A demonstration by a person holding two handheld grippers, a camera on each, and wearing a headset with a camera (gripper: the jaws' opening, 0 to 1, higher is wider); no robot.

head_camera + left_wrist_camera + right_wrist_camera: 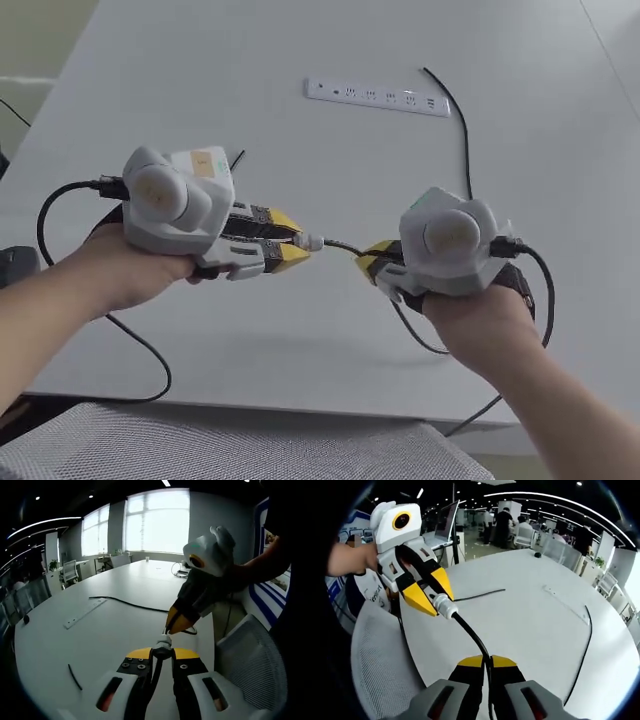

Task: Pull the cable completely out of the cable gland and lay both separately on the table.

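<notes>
A white cable gland [310,241] is pinched between the yellow tips of my left gripper [297,243], held above the white table. The black cable [342,246] runs out of the gland to the right and into my right gripper [368,262], which is shut on it. In the left gripper view the gland [162,643] sits at the jaw tips, with the right gripper [178,624] just beyond. In the right gripper view the cable [472,636] rises from my shut jaws to the gland [445,606] in the left gripper [438,601]. The cable's tail hangs below my right hand.
A white power strip [377,97] lies at the far side of the table [300,330], with a black lead [458,120] running from it toward my right hand. A short black cable piece [75,677] lies loose on the table. A mesh chair [230,445] stands at the near edge.
</notes>
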